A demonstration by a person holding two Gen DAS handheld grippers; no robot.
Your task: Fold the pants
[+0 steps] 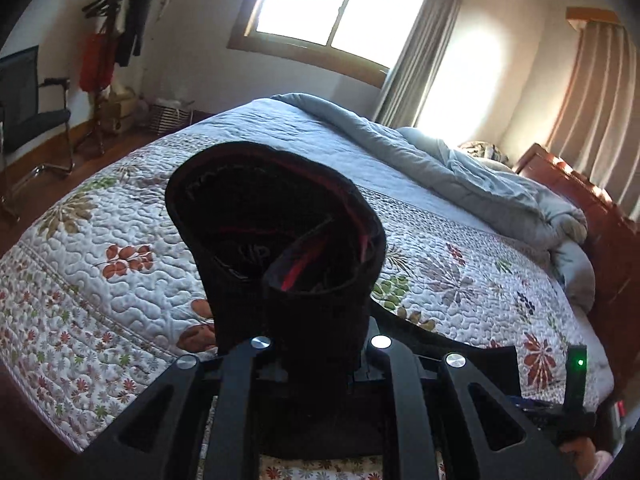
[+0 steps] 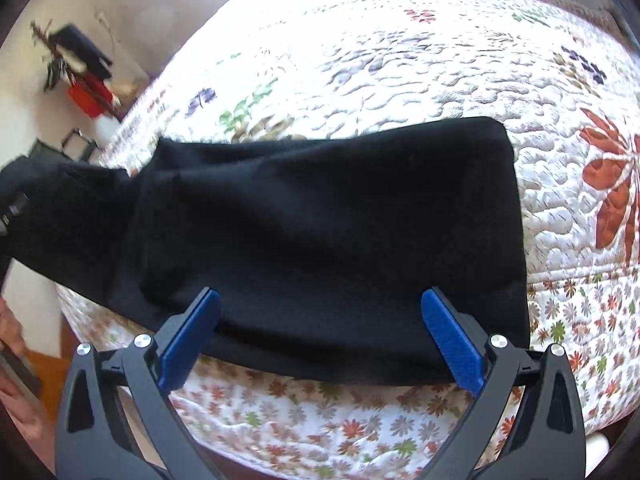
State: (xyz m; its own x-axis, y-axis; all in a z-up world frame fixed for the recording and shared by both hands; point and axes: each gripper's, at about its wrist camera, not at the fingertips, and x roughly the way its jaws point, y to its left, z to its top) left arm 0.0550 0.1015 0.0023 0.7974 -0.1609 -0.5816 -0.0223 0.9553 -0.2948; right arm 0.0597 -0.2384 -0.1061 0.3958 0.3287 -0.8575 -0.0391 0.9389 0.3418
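Note:
Black pants lie across the near part of the bed, one end flat at the right. My left gripper is shut on the waistband end of the pants and holds it up above the quilt; the opening shows red lining and hides the fingertips. My right gripper is open, its blue pads spread just above the near edge of the flat pants. The pants' left part rises out of the right wrist view toward the left.
The floral quilted bedspread covers the bed, with a bunched grey duvet and a wooden headboard at the far right. A chair and a coat rack stand on the wooden floor at left.

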